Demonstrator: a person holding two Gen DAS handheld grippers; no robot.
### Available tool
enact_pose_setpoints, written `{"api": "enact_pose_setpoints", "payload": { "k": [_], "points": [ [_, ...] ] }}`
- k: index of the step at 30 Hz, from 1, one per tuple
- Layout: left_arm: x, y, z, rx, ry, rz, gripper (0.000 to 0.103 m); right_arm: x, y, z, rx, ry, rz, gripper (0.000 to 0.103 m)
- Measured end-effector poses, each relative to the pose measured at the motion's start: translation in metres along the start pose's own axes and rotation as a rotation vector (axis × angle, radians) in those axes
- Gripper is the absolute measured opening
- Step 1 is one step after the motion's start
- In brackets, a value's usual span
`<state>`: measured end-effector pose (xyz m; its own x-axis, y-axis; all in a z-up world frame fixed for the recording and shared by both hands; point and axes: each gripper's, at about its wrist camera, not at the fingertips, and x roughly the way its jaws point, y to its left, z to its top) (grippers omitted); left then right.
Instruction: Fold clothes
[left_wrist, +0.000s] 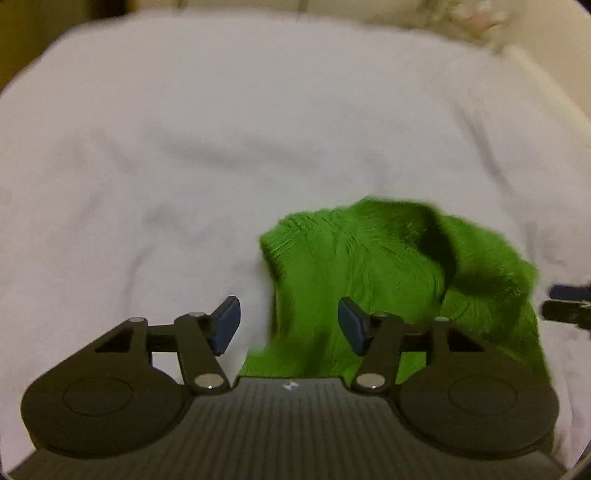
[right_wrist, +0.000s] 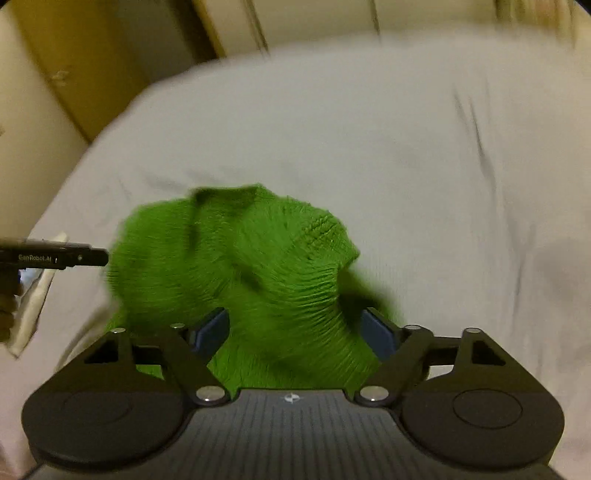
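on the white bed sheet (left_wrist: 184, 147) a green knitted garment (left_wrist: 369, 266) lies bunched in a soft heap, ribbed edge turned up, nothing about it flat or squared. the left gripper (left_wrist: 288, 325) hangs just at the heap's left edge with its jaws spread wide and nothing between them; the right gripper (right_wrist: 295, 332) sits over the near part of the knit, jaws also parted, with green fabric bulging up between them but not pinched, as far as i can tell. both views are smeared with motion. my guess is that the heap wants finding an edge or hem on each side, taking a single layer rather than a wad, and drawing it out flat. this lump could be a garment waiting to be spread or one mid-fold. no basket, box or drawer is in sight.
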<state>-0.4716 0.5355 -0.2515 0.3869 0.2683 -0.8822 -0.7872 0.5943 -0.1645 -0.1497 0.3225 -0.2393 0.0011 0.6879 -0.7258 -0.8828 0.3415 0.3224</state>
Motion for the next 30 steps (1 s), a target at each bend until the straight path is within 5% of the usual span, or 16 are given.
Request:
{"api": "enact_pose_setpoints", "payload": {
  "k": [5, 9, 19, 21, 22, 23, 24, 26, 30],
  "points": [
    [0.011, 0.022, -0.006, -0.133, 0.038, -0.056, 0.051, 0.021, -0.043, 0.0, 0.232, 0.069, 0.028, 0.076],
    [0.02, 0.024, 0.022, -0.168, 0.023, -0.09, 0.051, 0.038, -0.077, 0.001, 0.413, 0.121, 0.049, 0.058],
    [0.089, 0.025, 0.063, -0.241, 0.082, -0.149, 0.065, 0.114, -0.092, 0.058, 0.22, 0.142, 0.052, 0.059],
    [0.103, 0.027, 0.065, -0.252, 0.089, -0.169, 0.06, 0.131, -0.093, 0.061, 0.192, 0.166, 0.07, 0.066],
    [0.109, 0.027, 0.067, -0.246, 0.089, -0.171, 0.043, 0.14, -0.094, 0.061, 0.185, 0.18, 0.084, 0.066],
    [0.114, 0.026, 0.068, -0.231, 0.085, -0.164, 0.019, 0.149, -0.093, 0.061, 0.176, 0.194, 0.101, 0.062],
    [0.113, 0.023, 0.071, -0.194, 0.059, -0.153, 0.012, 0.154, -0.089, 0.061, 0.145, 0.204, 0.112, 0.038],
    [0.101, 0.012, 0.077, -0.092, -0.024, -0.128, 0.01, 0.157, -0.077, 0.062, 0.046, 0.202, 0.127, 0.008],
    [0.06, -0.005, 0.09, 0.082, -0.277, -0.103, 0.015, 0.108, -0.054, 0.084, -0.121, -0.046, 0.127, 0.005]
  ]
}}
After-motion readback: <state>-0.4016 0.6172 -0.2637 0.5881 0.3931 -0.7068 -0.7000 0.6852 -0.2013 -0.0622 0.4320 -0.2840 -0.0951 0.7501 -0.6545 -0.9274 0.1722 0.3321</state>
